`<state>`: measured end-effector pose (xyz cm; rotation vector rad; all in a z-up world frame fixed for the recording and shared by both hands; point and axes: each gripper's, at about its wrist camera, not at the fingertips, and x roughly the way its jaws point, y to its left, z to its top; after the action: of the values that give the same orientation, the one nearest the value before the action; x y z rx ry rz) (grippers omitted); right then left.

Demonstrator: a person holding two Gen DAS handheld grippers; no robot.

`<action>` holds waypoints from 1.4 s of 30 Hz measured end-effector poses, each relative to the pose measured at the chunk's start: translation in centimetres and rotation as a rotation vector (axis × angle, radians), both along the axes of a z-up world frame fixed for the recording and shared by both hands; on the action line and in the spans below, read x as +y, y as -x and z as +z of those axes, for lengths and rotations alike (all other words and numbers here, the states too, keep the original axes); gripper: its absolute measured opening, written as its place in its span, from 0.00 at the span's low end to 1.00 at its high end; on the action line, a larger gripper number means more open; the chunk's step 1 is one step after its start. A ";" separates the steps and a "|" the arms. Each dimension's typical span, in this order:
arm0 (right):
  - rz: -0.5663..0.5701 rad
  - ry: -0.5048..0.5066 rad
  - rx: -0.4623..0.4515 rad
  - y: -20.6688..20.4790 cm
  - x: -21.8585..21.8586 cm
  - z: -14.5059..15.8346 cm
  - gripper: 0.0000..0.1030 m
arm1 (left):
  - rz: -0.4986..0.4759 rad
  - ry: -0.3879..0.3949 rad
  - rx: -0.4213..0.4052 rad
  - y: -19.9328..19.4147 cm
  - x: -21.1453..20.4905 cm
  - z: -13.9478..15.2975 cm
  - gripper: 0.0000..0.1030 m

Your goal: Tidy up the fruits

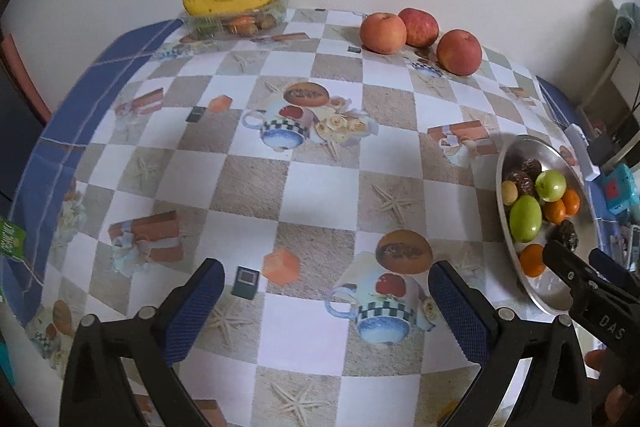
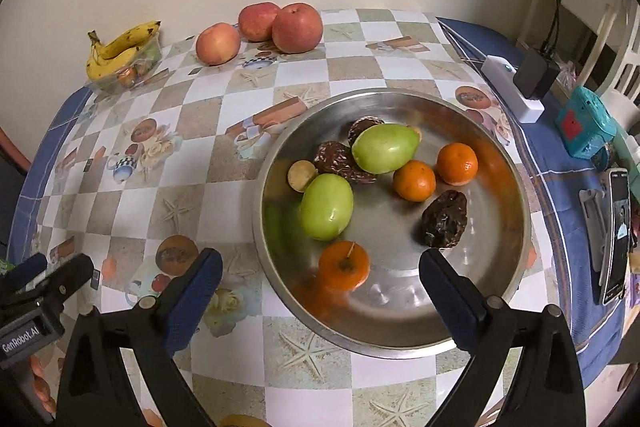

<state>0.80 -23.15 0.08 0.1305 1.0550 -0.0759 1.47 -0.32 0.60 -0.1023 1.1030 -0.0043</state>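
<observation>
Both grippers are hovering with jaws wide open, holding nothing.
The right gripper [image 2: 320,279] is facing a metal bowl [image 2: 472,331] of mixed fruit; 3 apples [image 2: 296,27] and bananas [image 2: 116,51] are sitting far across the tabletop [image 2: 200,155], beyond the left gripper [image 1: 326,287].

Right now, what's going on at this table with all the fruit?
A person is sorting fruit with two handheld grippers. The right gripper hangs open over the metal bowl, lined up on the nearest orange; green fruits, more oranges and dark wrinkled fruits lie in the bowl too. The left gripper is open above bare tablecloth. Three apples and bananas sit by the wall.
</observation>
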 end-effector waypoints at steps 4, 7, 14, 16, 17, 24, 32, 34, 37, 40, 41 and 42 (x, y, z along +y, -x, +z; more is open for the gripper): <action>-0.006 0.005 0.005 -0.1 -0.3 -0.1 0.96 | 0.021 -0.022 -0.014 0.2 -0.1 0.3 1.00; 0.000 0.010 0.016 -0.2 -0.3 -0.3 0.96 | 0.021 -0.028 -0.023 0.1 0.0 0.4 1.00; 0.007 0.021 0.015 -0.3 -0.1 -0.4 0.96 | 0.031 -0.053 -0.003 0.2 -0.3 0.3 1.00; 0.008 0.019 0.019 -0.3 -0.1 -0.5 0.96 | 0.035 -0.051 0.005 0.2 -0.2 0.2 1.00; 0.009 0.018 0.020 -0.3 0.0 -0.5 0.96 | 0.036 -0.049 0.010 0.2 -0.2 0.1 1.00; 0.010 0.020 0.018 -0.3 0.0 -0.4 0.96 | 0.034 -0.016 0.026 0.0 0.0 -0.1 1.00; 0.015 0.023 0.022 -0.4 0.0 -0.5 0.96 | 0.026 -0.026 0.026 0.1 -0.2 -0.1 1.00; 0.017 0.024 0.025 -0.4 -0.1 -0.6 0.96 | 0.026 -0.021 0.026 0.1 -0.2 -0.1 1.00; 0.018 0.024 0.025 -0.4 -0.1 -0.6 0.96 | 0.031 -0.023 0.026 0.1 -0.1 -0.1 1.00; 0.016 0.024 0.025 -0.4 -0.1 -0.6 0.96 | 0.031 -0.022 0.030 0.1 -0.1 -0.1 1.00; 0.018 0.025 0.025 -0.4 -0.1 -0.6 0.96 | 0.031 -0.022 0.032 0.1 -0.1 -0.1 1.00; 0.019 0.026 0.025 -0.4 -0.1 -0.6 0.96 | 0.030 -0.021 0.033 0.1 -0.1 -0.2 1.00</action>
<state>1.25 -23.29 -0.50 0.0962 1.0793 -0.0746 1.38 -0.41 0.43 -0.1001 1.1339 0.0362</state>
